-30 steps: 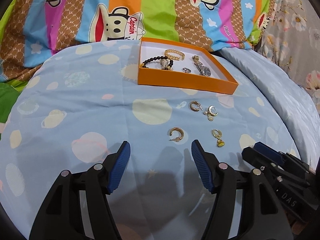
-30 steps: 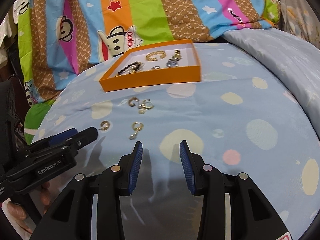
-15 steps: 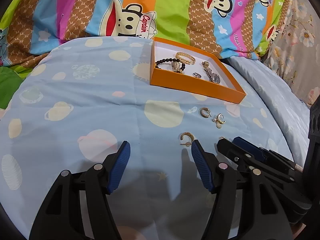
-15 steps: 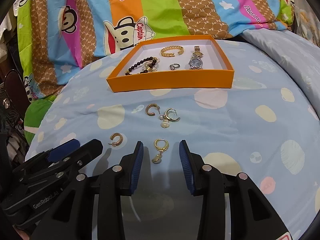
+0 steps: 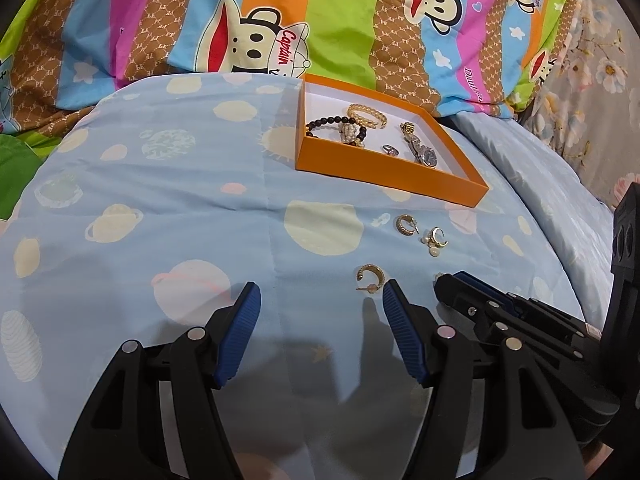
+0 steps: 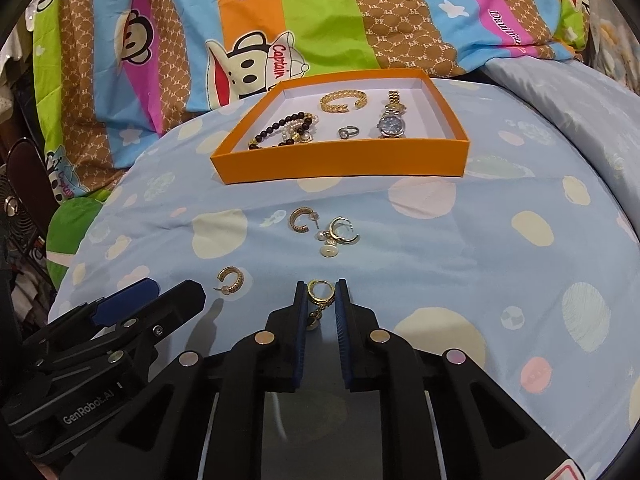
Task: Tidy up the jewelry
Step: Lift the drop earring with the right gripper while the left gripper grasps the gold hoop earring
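Bed: blue dotted cover, work surface. Tray, orange, sits at the far side and holds bracelets, a ring and a watch.

Right gripper: fingers nearly pressed together, one pad on each side of the drop earring. Hoop lies between the tips; its charm trails back toward the wrist, so the long axis runs along the fingers. Pads appear to touch the hoop, but whether they actually pinch it can't be confirmed; the left cam view has the earring hidden behind the right gripper.

Left gripper: fingers spread wide, holding nothing. Hoop A lies on the cover just fwd of its right pad, off-centre to the right.

Also loose on the cover, nearer the tray: hoop B and pearl earring, just beside each other.

Key relation: tray lies straight ahead of the right gripper, beyond the two loose earrings. Next move likely lift, then carry fwd over them to the tray. Risk: thin hoop may slip from the pads.
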